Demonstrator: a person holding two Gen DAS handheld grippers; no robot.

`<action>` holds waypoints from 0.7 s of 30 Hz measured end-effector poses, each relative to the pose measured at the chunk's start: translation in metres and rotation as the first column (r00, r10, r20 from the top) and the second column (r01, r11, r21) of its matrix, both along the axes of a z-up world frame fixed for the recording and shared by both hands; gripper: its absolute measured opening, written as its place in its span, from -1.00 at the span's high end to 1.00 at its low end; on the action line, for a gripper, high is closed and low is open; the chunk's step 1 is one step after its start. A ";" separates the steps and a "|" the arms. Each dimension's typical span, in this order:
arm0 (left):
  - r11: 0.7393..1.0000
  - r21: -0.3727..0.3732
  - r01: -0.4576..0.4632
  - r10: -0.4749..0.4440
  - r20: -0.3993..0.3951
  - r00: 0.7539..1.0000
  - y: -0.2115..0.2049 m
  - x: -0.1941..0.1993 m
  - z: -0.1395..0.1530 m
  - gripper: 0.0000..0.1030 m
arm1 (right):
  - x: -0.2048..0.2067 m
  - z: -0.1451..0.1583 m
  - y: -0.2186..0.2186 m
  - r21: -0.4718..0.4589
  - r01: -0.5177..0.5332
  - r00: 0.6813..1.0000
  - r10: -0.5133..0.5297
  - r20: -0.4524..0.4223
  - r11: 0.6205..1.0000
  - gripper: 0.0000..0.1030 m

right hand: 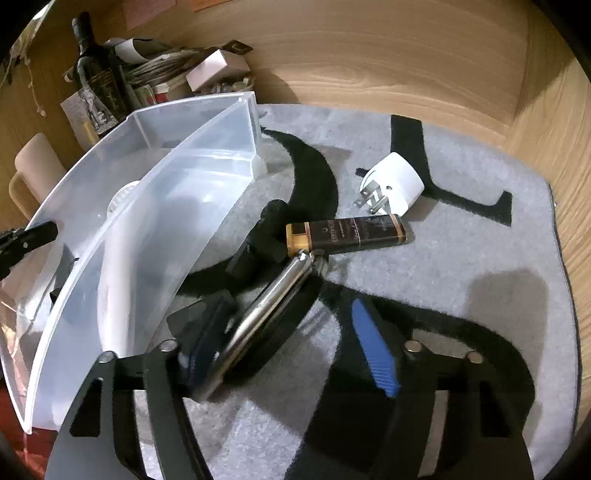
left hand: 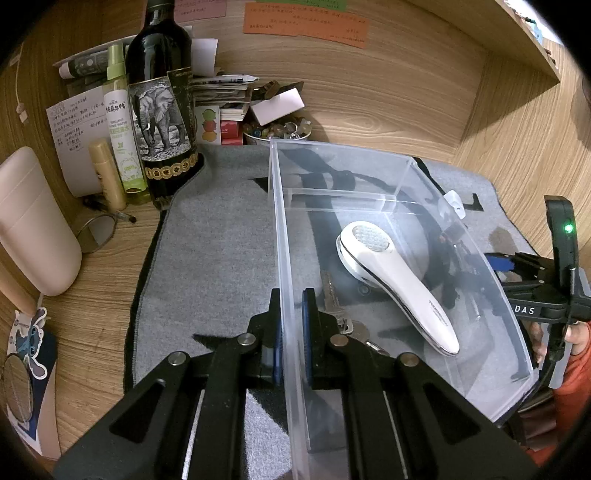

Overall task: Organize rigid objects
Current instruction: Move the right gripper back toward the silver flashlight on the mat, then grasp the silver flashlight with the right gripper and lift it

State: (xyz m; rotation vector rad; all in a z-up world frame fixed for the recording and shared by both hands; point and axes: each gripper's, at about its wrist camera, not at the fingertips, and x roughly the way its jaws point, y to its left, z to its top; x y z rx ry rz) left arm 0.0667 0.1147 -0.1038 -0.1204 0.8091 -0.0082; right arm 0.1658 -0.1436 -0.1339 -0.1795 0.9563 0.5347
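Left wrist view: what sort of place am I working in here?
Probably a cluttered home desk nook with wood walls: a wine bottle, handwritten sticky notes on the back panel, and a grey mat under the clear bin.

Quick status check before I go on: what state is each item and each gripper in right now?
left gripper: shut on the bin's near wall
clear plastic bin: upright on the grey mat, open top
white handheld device: lying inside the bin
keys: lying flat in the bin
right gripper: open, astride the metal-rimmed round object
metal-rimmed round object: on the mat, not clamped
lighter: lying on the mat
white plug adapter: on its side on the mat
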 end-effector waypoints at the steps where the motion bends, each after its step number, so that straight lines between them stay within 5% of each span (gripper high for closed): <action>1: 1.000 0.000 0.000 0.000 0.000 1.000 0.000 0.000 0.000 0.86 | -0.001 0.000 0.000 -0.004 -0.002 1.000 0.002 0.005 1.000 -0.13; 9: 1.000 -0.001 -0.001 0.001 0.001 1.000 0.000 0.000 0.000 0.86 | 0.001 0.000 -0.014 -0.018 0.026 0.999 -0.026 0.023 0.999 0.67; 21: 1.000 0.002 -0.001 0.001 0.000 1.000 0.002 -0.001 0.000 0.87 | -0.012 0.021 -0.015 0.039 0.006 0.998 -0.008 0.066 0.999 0.71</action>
